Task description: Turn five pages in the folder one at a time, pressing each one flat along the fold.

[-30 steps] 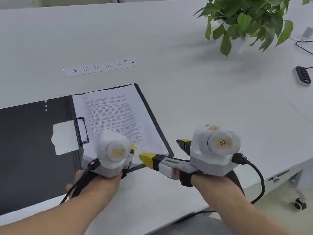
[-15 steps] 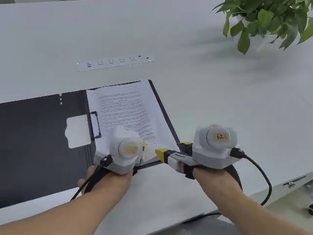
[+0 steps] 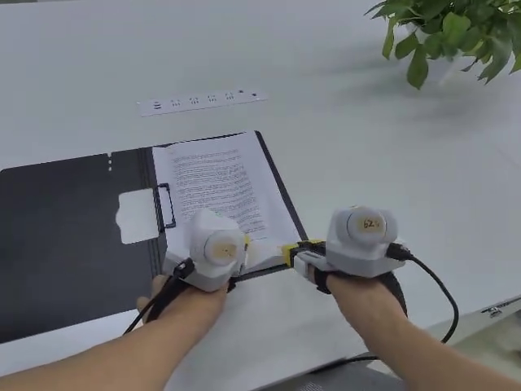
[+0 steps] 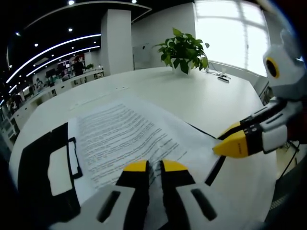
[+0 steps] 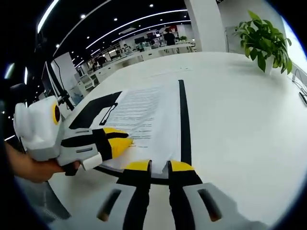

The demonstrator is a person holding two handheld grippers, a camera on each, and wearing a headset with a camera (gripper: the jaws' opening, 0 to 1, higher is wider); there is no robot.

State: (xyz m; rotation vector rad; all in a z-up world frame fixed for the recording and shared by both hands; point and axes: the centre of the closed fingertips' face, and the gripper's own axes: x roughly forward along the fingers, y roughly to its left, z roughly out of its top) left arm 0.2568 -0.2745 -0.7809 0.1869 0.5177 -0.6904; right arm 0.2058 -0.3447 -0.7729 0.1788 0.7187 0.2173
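Note:
The black folder (image 3: 65, 244) lies open on the white table, a printed page (image 3: 220, 183) on its right half under a clip (image 3: 165, 208). My left gripper (image 3: 247, 243) rests over the page's near edge, its jaws (image 4: 153, 167) shut to a thin slit with nothing seen between them. My right gripper (image 3: 288, 251) comes from the right, its shut yellow tips (image 5: 158, 165) at the page's near right corner (image 4: 211, 143). Each gripper appears in the other's view: the right gripper (image 4: 237, 143), the left gripper (image 5: 112, 141).
A white power strip (image 3: 199, 100) is set into the table beyond the folder. A potted plant (image 3: 456, 32) stands at the far right. A black cable (image 3: 440, 285) trails from the right gripper near the table's front edge.
My right gripper has moved left, up to the page's near right corner. The left gripper has stayed at the page's near edge. The head camera has shifted.

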